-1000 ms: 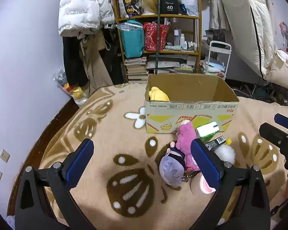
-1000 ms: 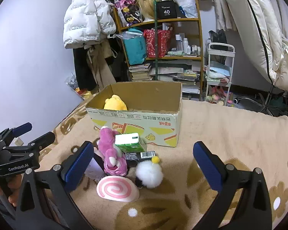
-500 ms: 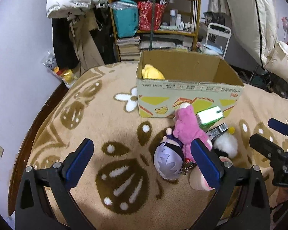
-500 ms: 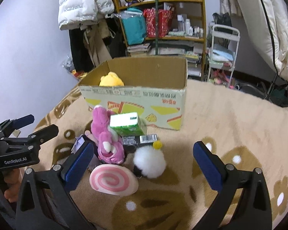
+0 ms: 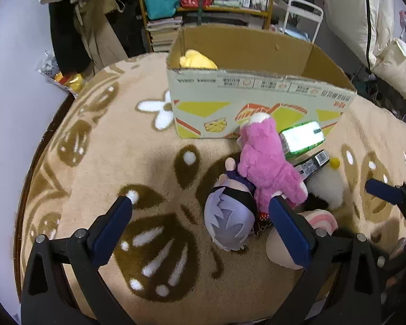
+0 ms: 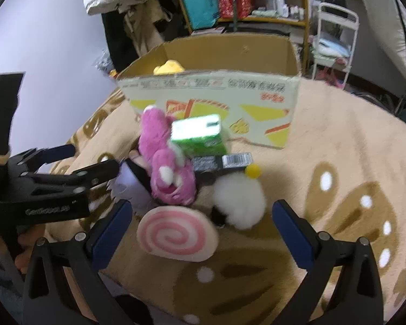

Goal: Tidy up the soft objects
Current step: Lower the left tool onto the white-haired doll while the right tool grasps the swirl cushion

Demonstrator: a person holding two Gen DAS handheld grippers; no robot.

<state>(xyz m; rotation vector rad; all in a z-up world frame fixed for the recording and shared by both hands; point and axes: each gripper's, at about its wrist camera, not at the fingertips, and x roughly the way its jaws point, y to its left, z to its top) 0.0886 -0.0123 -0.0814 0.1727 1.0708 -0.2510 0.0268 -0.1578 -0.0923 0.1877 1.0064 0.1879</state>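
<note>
On carpet before cardboard box (image 5: 257,92): left gripper (image 5: 200,216) wide, empty; right gripper (image 6: 203,218) wide, empty. Straddle lavender-haired doll (image 5: 230,222), clear of pink plush (image 5: 268,165), squeeze gently.

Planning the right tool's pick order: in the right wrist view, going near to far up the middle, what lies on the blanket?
Pink swirl cushion → pink plush bear → green tissue pack → cardboard box, with a yellow plush inside.
</note>
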